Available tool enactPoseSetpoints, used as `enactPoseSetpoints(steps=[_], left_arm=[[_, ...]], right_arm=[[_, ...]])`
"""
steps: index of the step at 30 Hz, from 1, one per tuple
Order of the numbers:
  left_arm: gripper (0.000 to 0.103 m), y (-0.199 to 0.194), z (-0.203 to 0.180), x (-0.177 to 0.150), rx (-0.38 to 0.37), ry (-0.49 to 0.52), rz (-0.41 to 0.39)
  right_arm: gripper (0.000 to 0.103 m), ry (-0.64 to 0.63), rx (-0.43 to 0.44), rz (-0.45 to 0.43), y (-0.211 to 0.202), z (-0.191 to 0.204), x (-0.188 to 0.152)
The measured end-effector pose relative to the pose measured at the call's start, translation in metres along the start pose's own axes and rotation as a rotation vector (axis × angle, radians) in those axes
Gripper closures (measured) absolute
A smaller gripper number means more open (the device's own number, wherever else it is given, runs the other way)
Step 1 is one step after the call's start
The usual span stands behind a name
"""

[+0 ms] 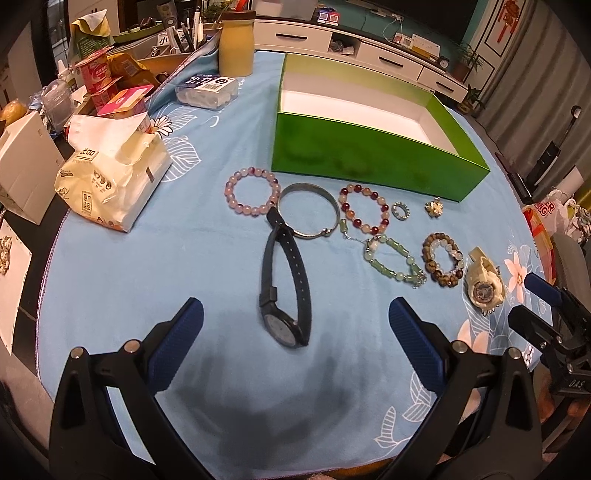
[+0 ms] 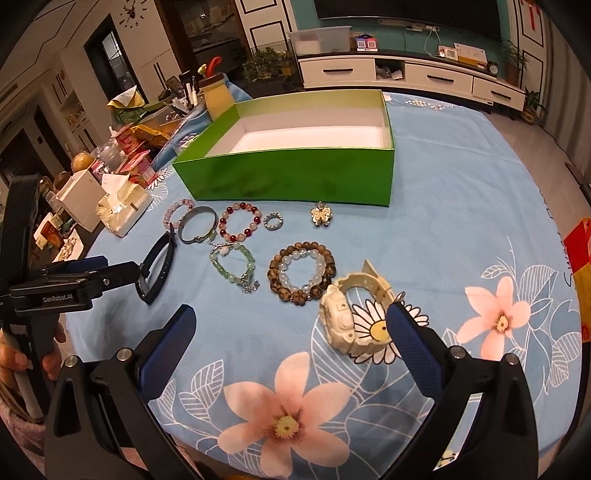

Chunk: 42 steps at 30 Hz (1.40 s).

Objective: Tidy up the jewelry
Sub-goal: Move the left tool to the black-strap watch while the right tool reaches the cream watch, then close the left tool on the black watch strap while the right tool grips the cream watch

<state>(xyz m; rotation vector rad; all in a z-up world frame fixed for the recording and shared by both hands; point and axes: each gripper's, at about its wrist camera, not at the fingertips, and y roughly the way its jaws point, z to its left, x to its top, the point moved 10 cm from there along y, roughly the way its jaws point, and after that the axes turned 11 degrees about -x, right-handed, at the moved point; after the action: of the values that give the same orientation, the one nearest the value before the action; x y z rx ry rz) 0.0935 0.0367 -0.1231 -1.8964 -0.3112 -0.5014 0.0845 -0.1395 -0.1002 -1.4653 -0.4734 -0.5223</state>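
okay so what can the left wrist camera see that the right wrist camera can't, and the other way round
Only the left wrist view shows the black watch's dial; in the right view the left gripper partly covers it. Only the right wrist view shows the wall clock and the big pink flower print. Both show the green box, the cream watch, the silver bangle and the open grippers.

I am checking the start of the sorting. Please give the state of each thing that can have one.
green box: open, nothing inside
black watch: strap buckled, on its side
cream watch: strap buckled, on its side
silver bangle: flat on cloth
left tongs: open, holding nothing
right tongs: open, holding nothing
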Motion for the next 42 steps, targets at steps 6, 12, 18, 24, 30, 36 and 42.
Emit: enactPoseSetpoints(steps=[6,12,18,24,30,36,42], left_arm=[[0.008,0.006,0.011,0.0,-0.009,-0.026,0.013],[0.023,0.017,0.027,0.006,0.014,-0.069,0.044],[0.033,0.03,0.035,0.014,0.044,-0.067,0.089],[0.057,0.047,0.035,0.009,0.019,-0.066,0.168],[0.082,0.053,0.032,0.009,0.01,-0.03,0.191],[0.092,0.059,0.021,0.01,0.0,0.037,0.225],[0.095,0.06,0.014,0.006,-0.034,0.027,0.214]], right_arm=[[0.001,0.007,-0.026,0.017,0.007,-0.012,-0.004],[0.005,0.002,-0.06,0.031,0.014,-0.023,-0.007],[0.011,0.003,-0.082,0.049,0.022,-0.032,-0.01],[0.016,-0.015,-0.084,0.07,0.031,-0.032,-0.015],[0.023,-0.074,-0.082,0.092,0.041,-0.029,-0.023],[0.023,-0.212,-0.071,0.094,0.036,-0.026,-0.036],[0.047,-0.287,-0.094,0.078,0.036,-0.029,-0.044]])
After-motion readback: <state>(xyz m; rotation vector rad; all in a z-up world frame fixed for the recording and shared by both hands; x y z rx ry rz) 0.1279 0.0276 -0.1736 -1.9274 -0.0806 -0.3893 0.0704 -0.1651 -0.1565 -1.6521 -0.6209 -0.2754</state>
